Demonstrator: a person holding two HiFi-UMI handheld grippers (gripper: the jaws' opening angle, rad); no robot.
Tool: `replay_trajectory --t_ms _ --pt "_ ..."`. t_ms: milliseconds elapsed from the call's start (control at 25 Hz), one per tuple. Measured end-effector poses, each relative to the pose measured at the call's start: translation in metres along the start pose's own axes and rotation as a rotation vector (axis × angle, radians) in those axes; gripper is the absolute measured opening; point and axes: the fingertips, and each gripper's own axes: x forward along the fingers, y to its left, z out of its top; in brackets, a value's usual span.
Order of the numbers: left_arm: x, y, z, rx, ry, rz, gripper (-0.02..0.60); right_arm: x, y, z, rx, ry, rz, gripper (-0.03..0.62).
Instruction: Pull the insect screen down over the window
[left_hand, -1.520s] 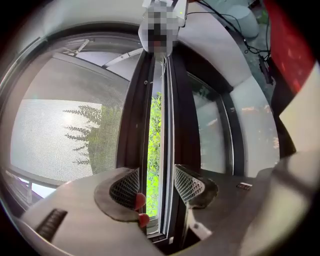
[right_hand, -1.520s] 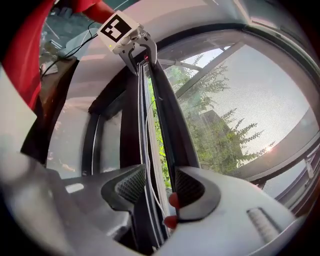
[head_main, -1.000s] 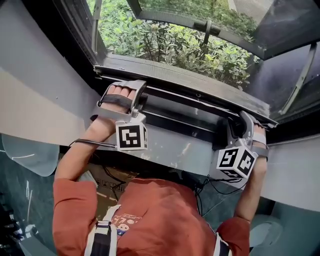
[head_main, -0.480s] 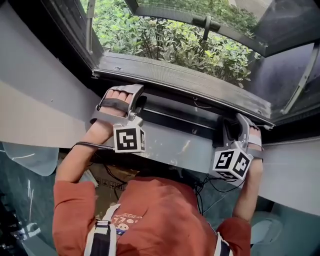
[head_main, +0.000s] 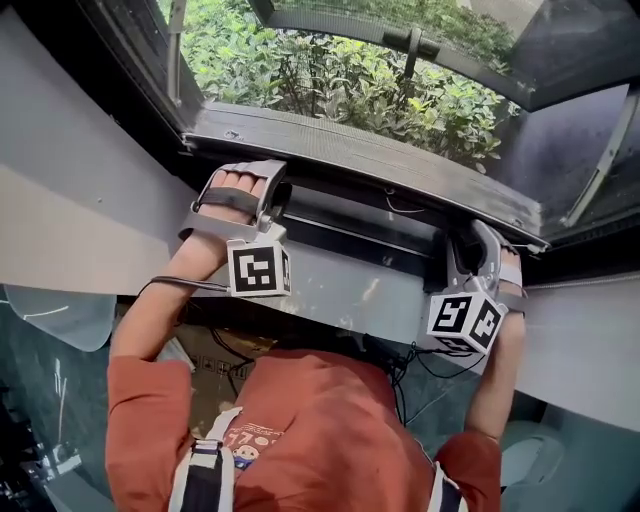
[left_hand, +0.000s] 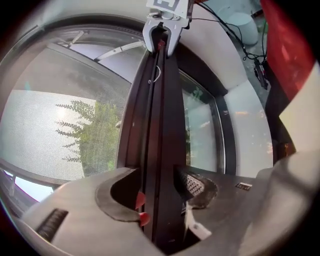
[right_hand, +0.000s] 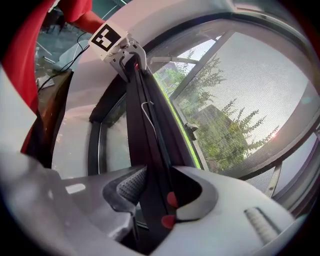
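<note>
Filling the upper part of the head view, the window (head_main: 560, 130) opens onto green shrubs (head_main: 340, 80) beyond its dark frame. The insect screen (left_hand: 45, 135) spreads its grey mesh across the opening, and foliage shows through it in both gripper views. The screen's bottom bar (left_hand: 162, 145), a long dark rail, lies low in the opening, close above the pale sill (head_main: 340, 290), with the mesh on its outer side and the glass on its inner side. The person leans in below it in an orange-red shirt (head_main: 320, 430), with both arms raised to the bar.

The left gripper (left_hand: 165, 197) pinches the bar near its left end: the rail runs straight between the jaws, and the ribbed pad (left_hand: 192, 184) and the opposite jaw both lie against it. The right gripper (right_hand: 152, 197) holds the same bar near its right end. Its jaws have just been closing, and they now clamp the rail, ribbed pad on one face and red tips (right_hand: 171, 200) on the other. Each gripper view shows the other gripper on the far end of the bar, under its marker cube (head_main: 258, 270).
</note>
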Motion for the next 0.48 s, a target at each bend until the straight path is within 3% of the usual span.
replay_trajectory --t_ms 480 --pt "-0.0047 0.0037 0.0002 -0.026 -0.033 0.054 0.213 -0.0031 -0.0013 0.0007 -0.003 -0.022 -0.042 0.175"
